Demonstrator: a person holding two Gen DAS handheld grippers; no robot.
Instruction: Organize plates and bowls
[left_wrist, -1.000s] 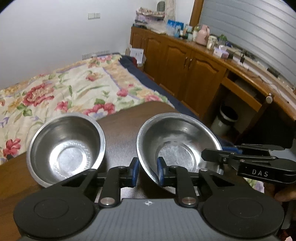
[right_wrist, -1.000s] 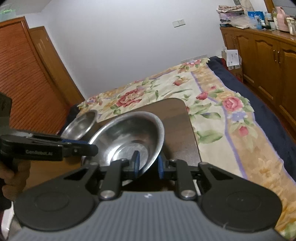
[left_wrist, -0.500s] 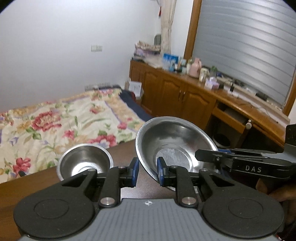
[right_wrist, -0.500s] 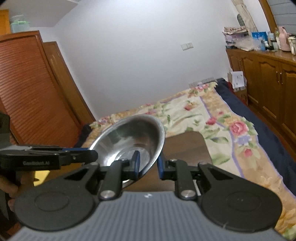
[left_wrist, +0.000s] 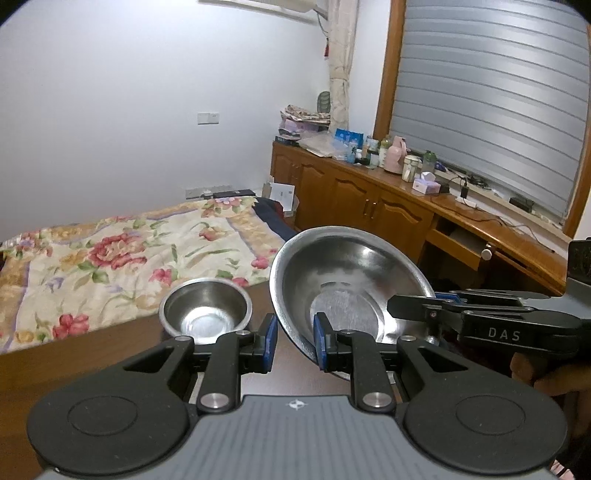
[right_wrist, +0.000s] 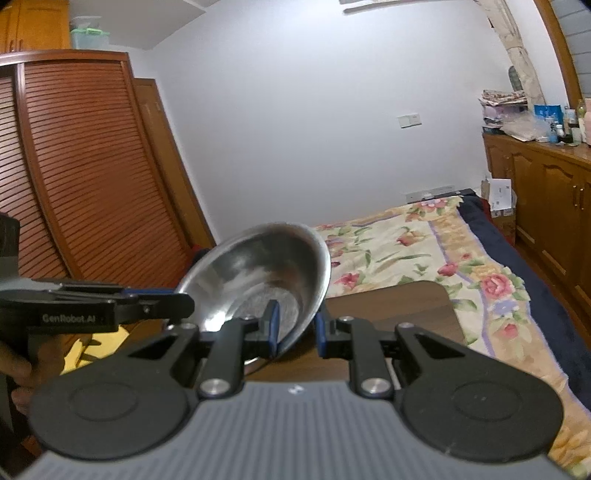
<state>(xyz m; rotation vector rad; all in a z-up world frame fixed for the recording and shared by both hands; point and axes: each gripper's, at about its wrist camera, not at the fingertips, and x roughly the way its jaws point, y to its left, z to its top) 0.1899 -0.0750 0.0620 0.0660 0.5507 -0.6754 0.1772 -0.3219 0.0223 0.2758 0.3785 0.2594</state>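
A large steel bowl (left_wrist: 347, 288) hangs tilted in the air above the brown wooden table (left_wrist: 110, 354), held from two sides. My left gripper (left_wrist: 295, 343) is shut on its near-left rim, one blue pad inside and one outside. My right gripper (right_wrist: 295, 328) is shut on the opposite rim of the same bowl (right_wrist: 258, 273); in the left wrist view it reaches in from the right (left_wrist: 397, 308). A smaller steel bowl (left_wrist: 205, 310) rests upright on the table, to the left of and below the lifted one.
Beyond the table lies a bed with a floral quilt (left_wrist: 110, 251). Wooden cabinets (left_wrist: 369, 210) with bottles and boxes on top run along the right wall under a shuttered window. Louvred wardrobe doors (right_wrist: 74, 166) stand on the left. A hand (left_wrist: 546, 376) grips the right tool.
Both grippers have risen with the large bowl, which has come up off the table. The small bowl stayed on the table and now looks lower and farther away.
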